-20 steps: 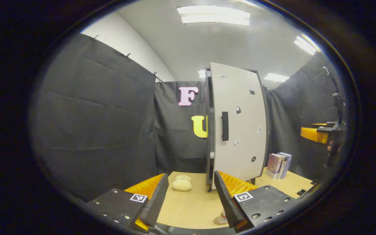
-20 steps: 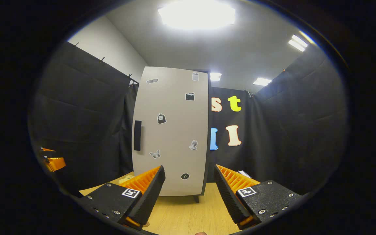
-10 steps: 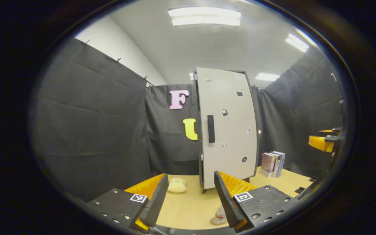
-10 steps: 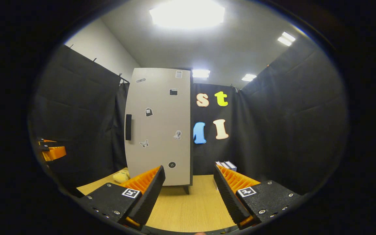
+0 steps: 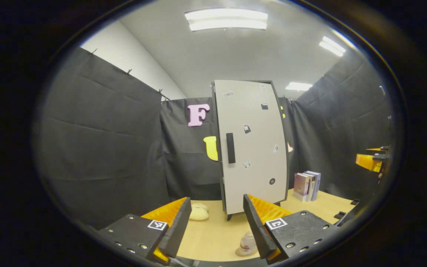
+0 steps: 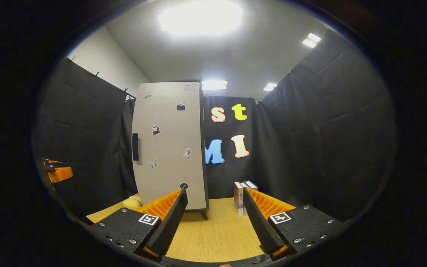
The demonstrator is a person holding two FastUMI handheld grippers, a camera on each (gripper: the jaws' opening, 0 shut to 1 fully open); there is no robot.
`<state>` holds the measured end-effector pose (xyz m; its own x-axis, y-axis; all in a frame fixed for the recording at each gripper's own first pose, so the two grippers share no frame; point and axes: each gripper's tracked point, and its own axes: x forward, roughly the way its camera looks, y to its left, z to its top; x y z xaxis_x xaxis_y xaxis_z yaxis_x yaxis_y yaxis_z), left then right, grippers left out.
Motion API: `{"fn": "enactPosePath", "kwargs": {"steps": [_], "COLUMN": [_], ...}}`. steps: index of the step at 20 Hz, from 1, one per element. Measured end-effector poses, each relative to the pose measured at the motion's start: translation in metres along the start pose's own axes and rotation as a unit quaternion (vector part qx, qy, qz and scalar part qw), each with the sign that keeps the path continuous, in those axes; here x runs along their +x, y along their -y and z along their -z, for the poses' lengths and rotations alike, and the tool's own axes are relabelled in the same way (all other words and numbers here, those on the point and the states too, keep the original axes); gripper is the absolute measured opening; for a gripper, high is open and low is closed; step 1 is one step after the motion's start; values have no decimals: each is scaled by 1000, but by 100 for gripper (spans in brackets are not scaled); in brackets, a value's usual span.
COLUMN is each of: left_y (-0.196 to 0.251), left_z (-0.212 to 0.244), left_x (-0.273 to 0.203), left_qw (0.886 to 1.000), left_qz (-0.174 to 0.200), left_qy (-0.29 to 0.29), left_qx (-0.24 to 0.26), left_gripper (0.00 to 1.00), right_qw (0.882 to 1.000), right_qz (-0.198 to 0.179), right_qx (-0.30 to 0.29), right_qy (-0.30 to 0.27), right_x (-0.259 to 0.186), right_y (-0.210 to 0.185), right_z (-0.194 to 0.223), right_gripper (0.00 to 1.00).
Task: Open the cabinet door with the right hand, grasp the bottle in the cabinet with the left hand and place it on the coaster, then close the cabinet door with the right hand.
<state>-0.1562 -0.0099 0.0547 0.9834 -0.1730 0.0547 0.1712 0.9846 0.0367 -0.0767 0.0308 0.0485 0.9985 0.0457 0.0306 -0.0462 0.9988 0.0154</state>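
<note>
Both grippers have been drawn back from the cabinet [image 5: 250, 144], which is now seen smaller in each view, and its door [image 6: 167, 144] has been swung fully shut. Nearest in the left gripper view, the left gripper [image 5: 217, 222] is held over the wooden table [image 5: 213, 233] with its fingers spread apart and nothing between them. Just beside its right finger, the bottle [image 5: 248, 241] stands upright on the coaster [image 5: 244, 253] near the table's front edge. In the right gripper view, the right gripper [image 6: 215, 218] is likewise held with fingers apart and empty. Farther back, a cream plush toy [image 5: 198, 213] lies left of the cabinet and a few books [image 5: 307, 184] stand to its right.
</note>
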Motion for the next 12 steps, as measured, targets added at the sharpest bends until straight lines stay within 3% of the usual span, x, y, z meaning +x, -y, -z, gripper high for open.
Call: {"fn": "enactPosePath", "kwargs": {"steps": [12], "left_y": [-6], "left_z": [6], "left_x": [-12], "left_qw": [1000], "left_qz": [-11], "left_qy": [-4], "left_qx": [0], "left_gripper": [80], "right_qw": [1000], "right_qz": [-5], "right_qx": [-4], "right_qy": [1], "right_x": [-1], "right_y": [2], "right_z": [-2], "right_gripper": [93]}}
